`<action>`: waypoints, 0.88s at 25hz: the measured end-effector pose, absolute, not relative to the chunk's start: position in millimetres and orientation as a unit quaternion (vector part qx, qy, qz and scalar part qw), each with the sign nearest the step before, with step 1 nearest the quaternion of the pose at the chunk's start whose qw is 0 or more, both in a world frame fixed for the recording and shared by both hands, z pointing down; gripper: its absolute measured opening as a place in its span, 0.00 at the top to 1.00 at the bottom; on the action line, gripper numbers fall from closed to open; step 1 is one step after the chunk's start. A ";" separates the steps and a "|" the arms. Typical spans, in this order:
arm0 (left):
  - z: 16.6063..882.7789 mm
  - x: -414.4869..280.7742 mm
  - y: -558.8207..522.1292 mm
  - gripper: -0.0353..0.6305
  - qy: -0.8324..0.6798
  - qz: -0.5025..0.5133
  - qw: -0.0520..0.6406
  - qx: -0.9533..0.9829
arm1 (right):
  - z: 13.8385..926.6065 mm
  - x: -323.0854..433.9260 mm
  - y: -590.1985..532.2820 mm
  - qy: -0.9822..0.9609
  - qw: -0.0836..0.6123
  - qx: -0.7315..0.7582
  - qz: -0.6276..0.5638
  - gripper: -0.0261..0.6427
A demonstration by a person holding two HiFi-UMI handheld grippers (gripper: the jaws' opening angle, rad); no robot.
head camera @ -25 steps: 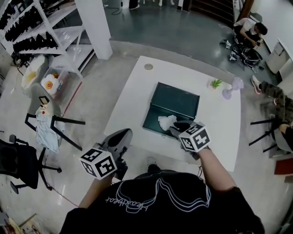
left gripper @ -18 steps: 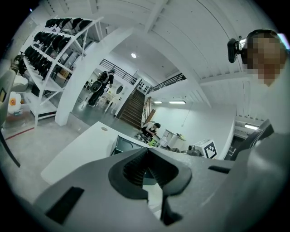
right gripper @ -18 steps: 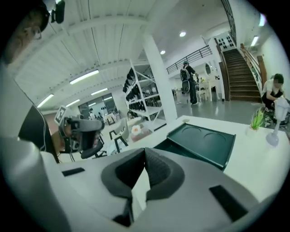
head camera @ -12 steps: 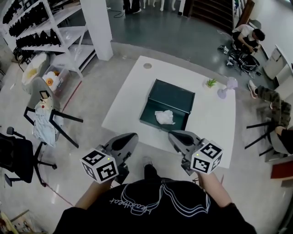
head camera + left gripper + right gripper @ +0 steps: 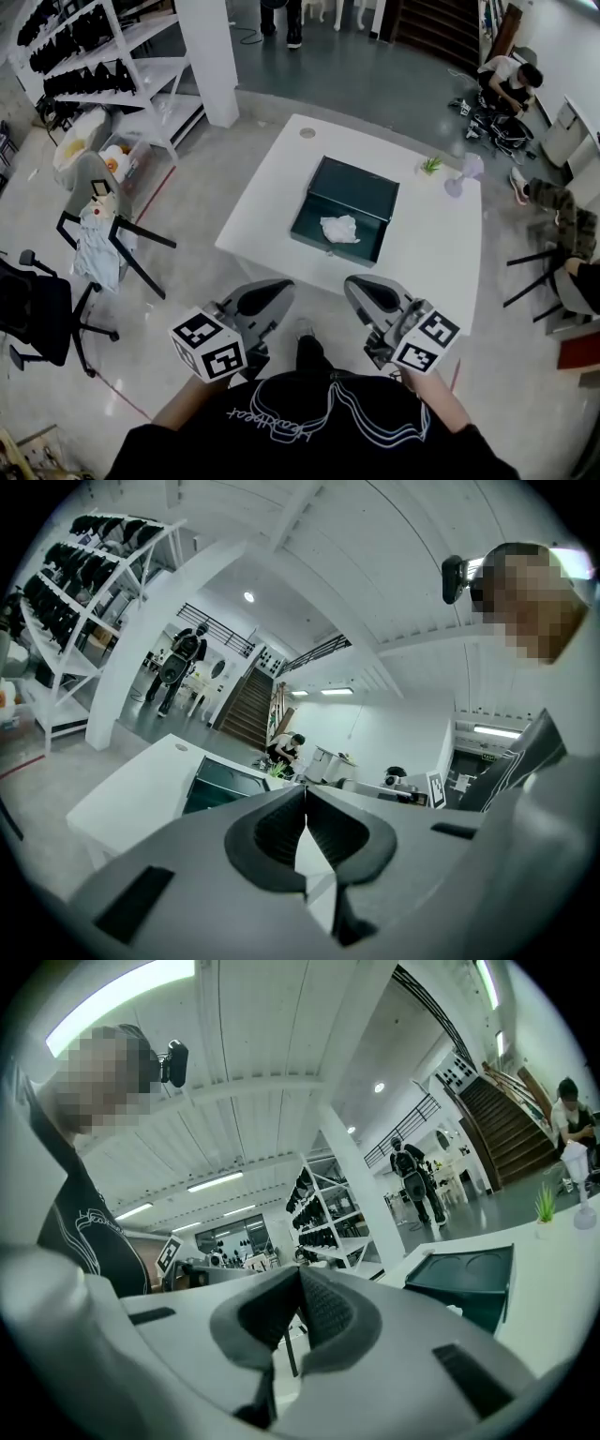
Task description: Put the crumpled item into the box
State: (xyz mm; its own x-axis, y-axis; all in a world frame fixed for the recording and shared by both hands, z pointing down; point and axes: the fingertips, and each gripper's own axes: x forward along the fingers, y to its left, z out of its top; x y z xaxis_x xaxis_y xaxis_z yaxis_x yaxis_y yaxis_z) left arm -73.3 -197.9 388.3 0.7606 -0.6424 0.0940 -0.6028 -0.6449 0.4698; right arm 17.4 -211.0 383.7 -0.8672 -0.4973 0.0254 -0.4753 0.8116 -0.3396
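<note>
A white crumpled item (image 5: 339,228) lies inside the dark green open box (image 5: 369,190) on the white table (image 5: 272,195). Both grippers are drawn back off the table, close to the person's body and pointing toward the table edge. My left gripper (image 5: 277,287) has its jaws shut with nothing between them, and so does my right gripper (image 5: 351,284). The left gripper view shows the box (image 5: 217,782) on the table (image 5: 141,782) ahead, past the shut tips (image 5: 305,787). In the right gripper view the box (image 5: 464,1279) stands right of the shut tips (image 5: 300,1269).
A small plant (image 5: 431,167) and a lilac lamp (image 5: 462,178) stand at the table's far right. A chair draped with cloth (image 5: 98,225) and a black office chair (image 5: 33,314) stand on the floor at left, by white shelving (image 5: 122,66). A person sits on the floor far right (image 5: 511,84).
My right gripper let go of the crumpled item in the box, shut, and pulled back from the table to the body. The left gripper stayed low by the body.
</note>
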 end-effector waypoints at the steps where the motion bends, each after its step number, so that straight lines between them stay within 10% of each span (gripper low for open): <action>1: 387.5 -73.1 -194.9 0.94 -0.343 -0.041 0.243 0.906 | 383.1 17.0 -207.6 0.952 0.033 -0.255 -0.168 0.96; 22: 398.7 -81.2 -168.2 0.94 -0.345 -0.034 0.230 0.909 | 403.5 4.7 -182.2 0.952 0.008 -0.250 -0.175 0.96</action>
